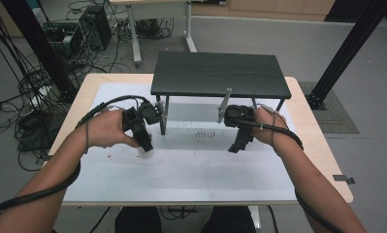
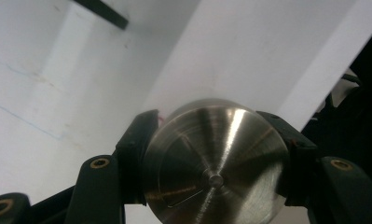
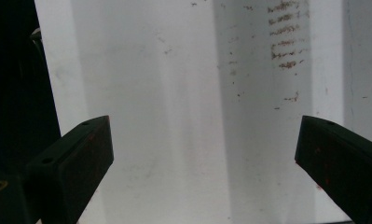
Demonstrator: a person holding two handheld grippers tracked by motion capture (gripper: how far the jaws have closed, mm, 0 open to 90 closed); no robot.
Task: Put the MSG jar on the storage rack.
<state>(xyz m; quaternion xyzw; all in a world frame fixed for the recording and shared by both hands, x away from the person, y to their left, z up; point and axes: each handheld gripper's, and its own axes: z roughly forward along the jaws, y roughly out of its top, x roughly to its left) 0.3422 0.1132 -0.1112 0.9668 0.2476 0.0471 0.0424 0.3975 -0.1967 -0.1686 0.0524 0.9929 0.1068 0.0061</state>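
Note:
My left gripper [image 1: 146, 146] is shut on a round metal cylinder [image 2: 215, 168] with a shiny brushed end face, its two black jaws pressing on either side. In the high view the cylinder [image 1: 146, 151] shows as a pale shape at the jaw tips, just above the white mat [image 1: 181, 170], left of centre. My right gripper [image 1: 237, 144] hangs over the mat right of centre, pointing down. Its jaws stand wide apart with nothing between them, and its view looks onto bare white mat [image 3: 188, 116].
A small dark shelf-like table [image 1: 220, 74] on thin legs stands at the back of the mat. A patch of small brown marks [image 1: 204, 134] lies on the mat between the grippers. The wooden tabletop [image 1: 322, 145] borders the mat. Cables and equipment cover the floor at the left.

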